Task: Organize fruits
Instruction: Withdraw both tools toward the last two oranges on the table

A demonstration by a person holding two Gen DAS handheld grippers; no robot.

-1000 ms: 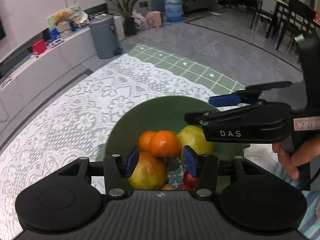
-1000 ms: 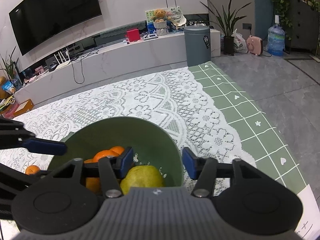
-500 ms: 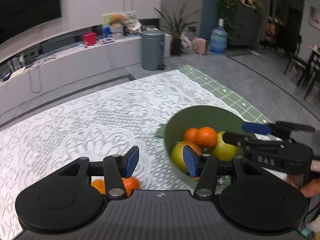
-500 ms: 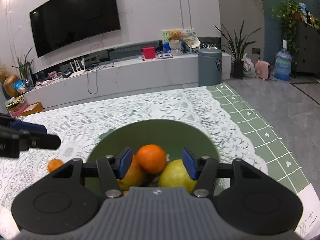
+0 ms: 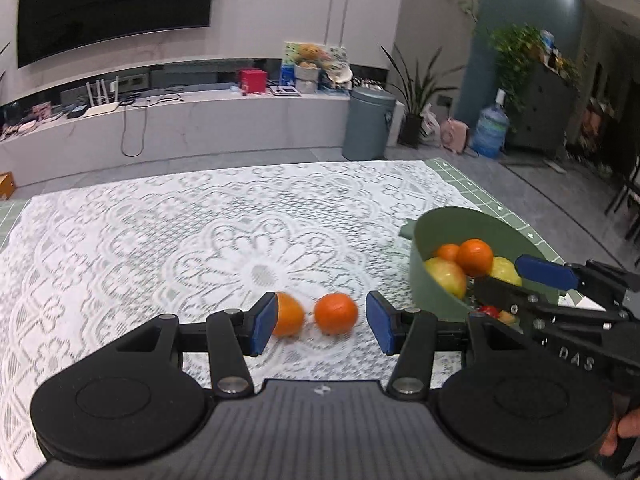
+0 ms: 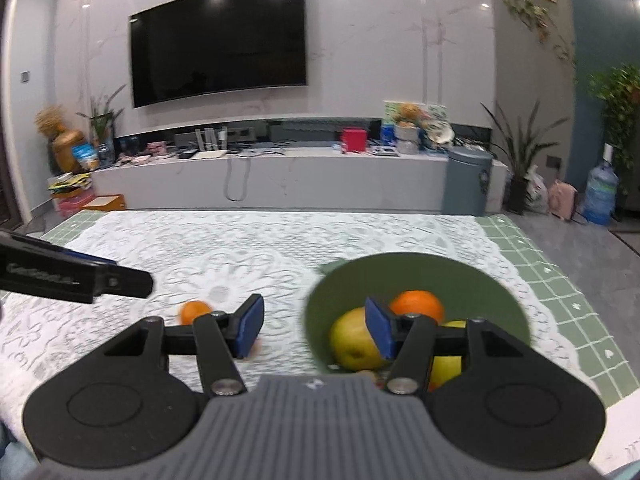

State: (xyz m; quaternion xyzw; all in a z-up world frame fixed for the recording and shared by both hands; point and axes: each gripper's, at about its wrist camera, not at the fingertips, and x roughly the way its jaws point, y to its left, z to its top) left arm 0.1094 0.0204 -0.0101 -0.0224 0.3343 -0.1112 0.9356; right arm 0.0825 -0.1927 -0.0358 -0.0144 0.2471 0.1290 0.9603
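Observation:
A green bowl [image 5: 440, 224] stands on the lace tablecloth at the right and holds oranges [image 5: 475, 257], yellow-green pears [image 5: 446, 276] and small red fruit. Two loose oranges lie on the cloth: one [image 5: 335, 313] between my left gripper's pads, one [image 5: 289, 314] partly behind the left pad. My left gripper [image 5: 322, 322] is open and empty, just short of them. My right gripper [image 6: 312, 326] is open and empty, over the bowl's left rim [image 6: 316, 300]; it also shows in the left wrist view [image 5: 520, 276]. One loose orange [image 6: 194, 311] shows in the right wrist view.
The white lace cloth [image 5: 160, 240] covers a green checked table mat [image 6: 560, 280]. The left gripper's finger [image 6: 80, 278] shows at the left of the right wrist view. A TV wall, a low cabinet and a grey bin [image 5: 368, 124] lie beyond the table.
My left gripper has swung from over the bowl leftward to the two loose oranges on the cloth. My right gripper has drawn back and left from over the bowl. Both stay open.

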